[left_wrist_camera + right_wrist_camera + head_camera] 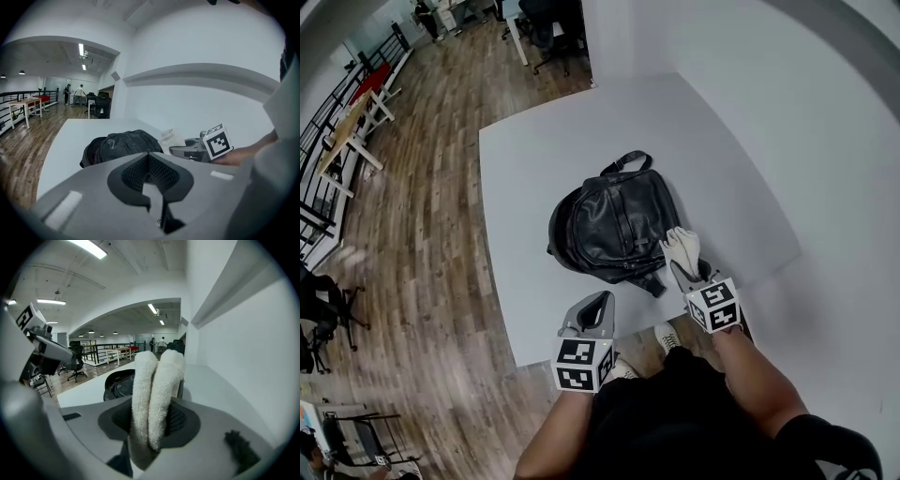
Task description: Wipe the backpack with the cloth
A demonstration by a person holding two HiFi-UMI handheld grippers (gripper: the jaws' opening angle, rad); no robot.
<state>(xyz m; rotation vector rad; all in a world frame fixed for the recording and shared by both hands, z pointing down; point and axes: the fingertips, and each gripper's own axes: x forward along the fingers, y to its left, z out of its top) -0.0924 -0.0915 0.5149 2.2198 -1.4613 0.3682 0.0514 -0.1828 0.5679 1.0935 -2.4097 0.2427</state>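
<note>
Backpack [614, 225] lies on the tabletop [525, 169], just ahead of the right hand-held gripper [682, 259], which is clamped on the folded cloth [154, 394]. The left hand-held gripper [592, 314] is closed and empty. Best to press the cloth flat and sweep evenly across the leather.

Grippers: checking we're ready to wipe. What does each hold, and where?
The right gripper clamps the folded white cloth near one end; its folds stick out ahead. The left gripper is shut, empty.
</note>
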